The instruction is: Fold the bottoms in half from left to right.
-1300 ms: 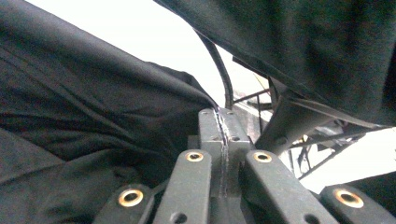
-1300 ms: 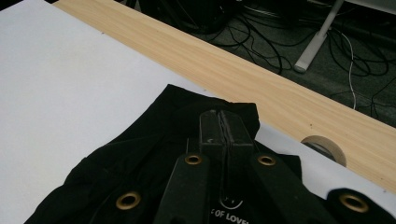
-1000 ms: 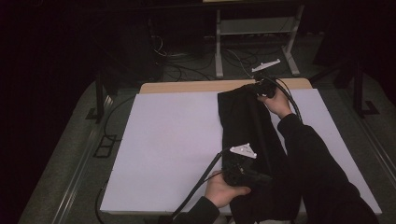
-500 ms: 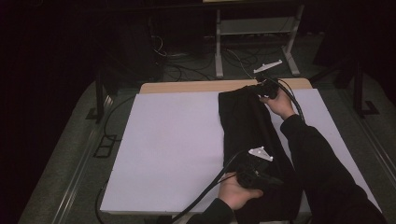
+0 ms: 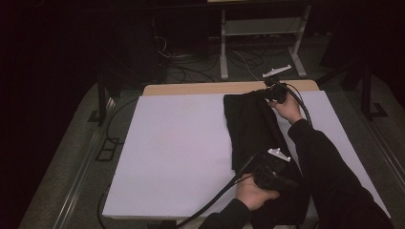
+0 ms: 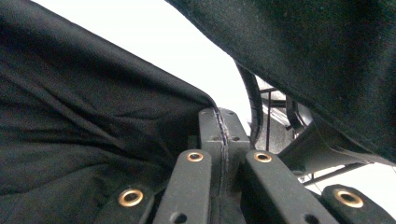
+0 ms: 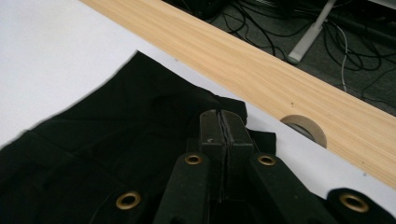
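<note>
Left gripper point(image 5: 282, 168) has slid toward the near right corner of the white table cover point(image 5: 176, 143) since the earlier frame, dragging its end of the black garment point(image 5: 250, 126) along; right gripper point(image 5: 273, 91) hasn't budged at the far edge. Both sets of jaws are pressed together, each pinching a fold of cloth — thin edge visible between the pads point(image 6: 219, 128) and point(image 7: 222, 128). Garment lies stretched as a narrow band between the two grippers, already folded lengthwise by the look of it. Likely left: cross-fold, far end to near end — not started.
</note>
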